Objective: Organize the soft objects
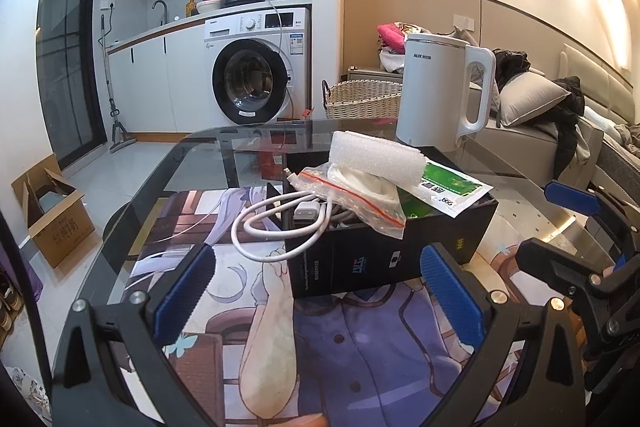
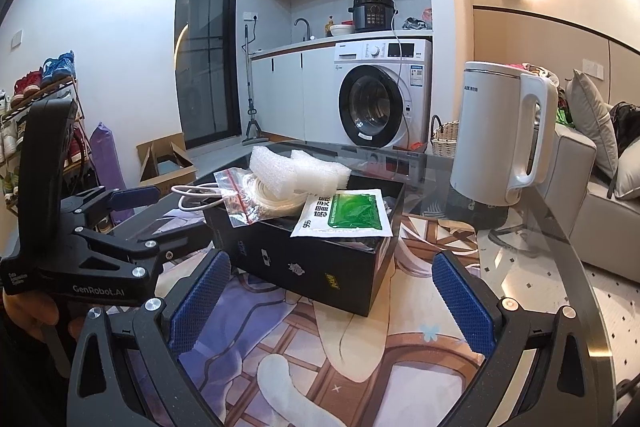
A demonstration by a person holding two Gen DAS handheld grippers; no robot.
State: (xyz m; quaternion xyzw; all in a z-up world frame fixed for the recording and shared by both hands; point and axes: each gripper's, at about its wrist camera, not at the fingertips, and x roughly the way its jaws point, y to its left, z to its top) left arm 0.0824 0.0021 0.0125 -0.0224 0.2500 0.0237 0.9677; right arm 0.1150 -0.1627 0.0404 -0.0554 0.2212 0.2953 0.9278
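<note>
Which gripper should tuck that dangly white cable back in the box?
Probably the left gripper. The white cable hangs over the black box on its side, just ahead of its open jaws. The right gripper faces the box's other end.

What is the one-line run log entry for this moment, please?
left hand-held gripper open, empty | right hand-held gripper open, empty | black box holds foam, zip bag, green sachet
</note>
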